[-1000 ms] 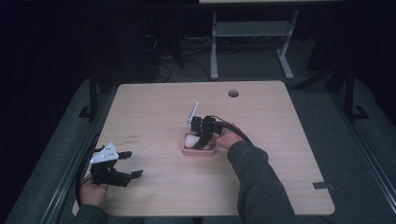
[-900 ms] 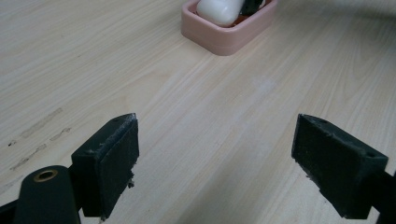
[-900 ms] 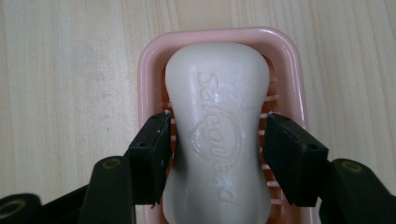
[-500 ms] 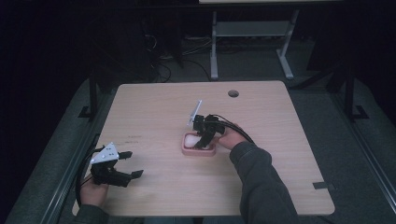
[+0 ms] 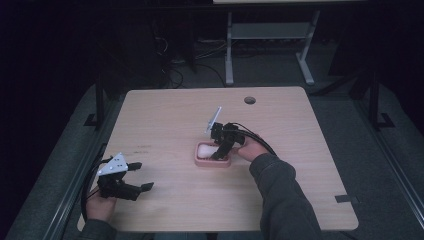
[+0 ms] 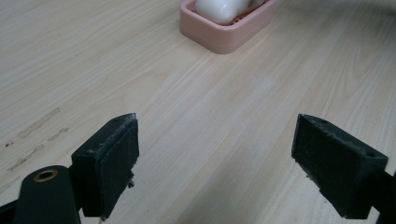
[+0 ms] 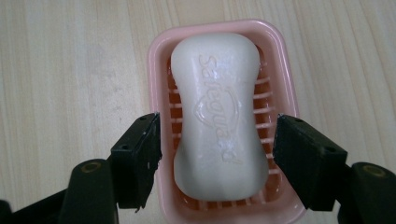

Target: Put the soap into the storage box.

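Right tool [image 7: 217,154] astride soap bar [image 7: 218,116] in pink soap dish [image 7: 156,51], jaws just opened, pads clear of it.
Left tool [image 5: 137,176] spread and empty at the table's [image 5: 165,115] near-left edge, well apart. Mid-table, the bar's long axis runs along the right tool's reach. White, waisted, embossed "Safeguard", lying flat on the dish ribs.

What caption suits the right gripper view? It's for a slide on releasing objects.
Right gripper, jaws just opening, straddles a white soap bar lying in its pink dish.
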